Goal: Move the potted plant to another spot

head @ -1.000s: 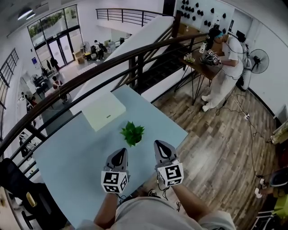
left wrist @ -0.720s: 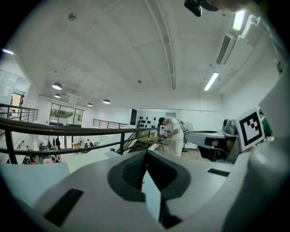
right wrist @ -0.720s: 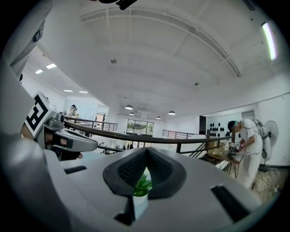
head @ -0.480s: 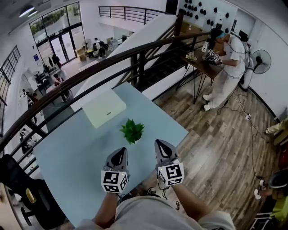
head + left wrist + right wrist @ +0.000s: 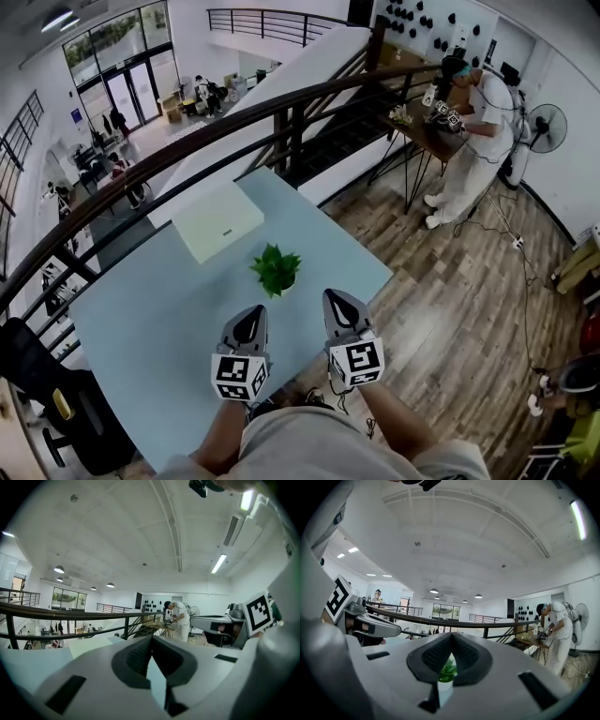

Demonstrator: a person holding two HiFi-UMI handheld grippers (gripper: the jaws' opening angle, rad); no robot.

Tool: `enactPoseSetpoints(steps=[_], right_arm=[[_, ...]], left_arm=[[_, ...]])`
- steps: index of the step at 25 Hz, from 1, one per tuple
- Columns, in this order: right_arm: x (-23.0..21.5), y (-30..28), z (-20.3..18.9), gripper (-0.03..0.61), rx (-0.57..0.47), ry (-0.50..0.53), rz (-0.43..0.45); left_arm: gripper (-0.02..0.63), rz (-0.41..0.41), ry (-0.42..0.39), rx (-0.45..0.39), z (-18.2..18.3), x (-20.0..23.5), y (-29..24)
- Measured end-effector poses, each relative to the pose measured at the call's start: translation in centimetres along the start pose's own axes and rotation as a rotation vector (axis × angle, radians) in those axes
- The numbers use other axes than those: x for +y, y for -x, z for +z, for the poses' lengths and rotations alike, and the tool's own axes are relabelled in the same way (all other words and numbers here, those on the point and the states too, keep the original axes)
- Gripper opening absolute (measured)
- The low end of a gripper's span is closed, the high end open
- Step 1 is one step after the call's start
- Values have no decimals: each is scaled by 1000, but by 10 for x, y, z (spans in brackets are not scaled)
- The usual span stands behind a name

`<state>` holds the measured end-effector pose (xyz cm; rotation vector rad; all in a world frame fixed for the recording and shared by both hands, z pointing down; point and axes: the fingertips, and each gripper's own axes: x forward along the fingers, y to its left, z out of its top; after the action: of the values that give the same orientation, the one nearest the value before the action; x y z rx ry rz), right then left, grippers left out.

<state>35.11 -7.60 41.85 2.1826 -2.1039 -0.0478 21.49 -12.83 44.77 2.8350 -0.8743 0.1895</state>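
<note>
In the head view, the potted plant (image 5: 276, 270) is seen upright on the pale blue table (image 5: 150, 328), near the table's right edge. A flat white box (image 5: 217, 221) lies at 10 o'clock from the plant, apart from it. The left gripper (image 5: 249, 321) and the right gripper (image 5: 340, 307) are held side by side over the near table edge. The plant stands at 12 o'clock from the gap between them, untouched by either. A dark railing (image 5: 187, 148) curves beyond the table. A person in white (image 5: 471, 141) is bent over a small desk at 2 o'clock, with a fan (image 5: 543, 127) just beyond.

In the left gripper view, the left gripper's (image 5: 151, 640) jaws are seen closed tip to tip, with nothing clamped. Only table surface shows through the narrow slot beneath the tips. The right gripper (image 5: 220, 626) appears at 3 o'clock, with its marker cube (image 5: 258, 613).

In the right gripper view, the right gripper's (image 5: 452, 637) jaws are likewise pressed together and hold nothing. The potted plant (image 5: 448, 671) is glimpsed through the slot below the tips, standing beyond the jaws on the table. The left gripper (image 5: 372, 624) shows at 9 o'clock.
</note>
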Motion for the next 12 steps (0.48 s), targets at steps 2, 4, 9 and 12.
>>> enactPoseSetpoints(steps=[2, 4, 9, 12], right_arm=[[0, 1, -1, 3, 1, -2, 0], [2, 1, -1, 3, -1, 0, 2], [5, 3, 5, 3, -3, 27, 9], [5, 4, 3, 2, -2, 24, 9]], left_arm=[[12, -2, 0, 0, -1, -1, 0], [12, -5, -1, 2, -3, -2, 0], [12, -16, -4, 2, -2, -6, 1], [12, -18, -7, 2, -2, -7, 1]])
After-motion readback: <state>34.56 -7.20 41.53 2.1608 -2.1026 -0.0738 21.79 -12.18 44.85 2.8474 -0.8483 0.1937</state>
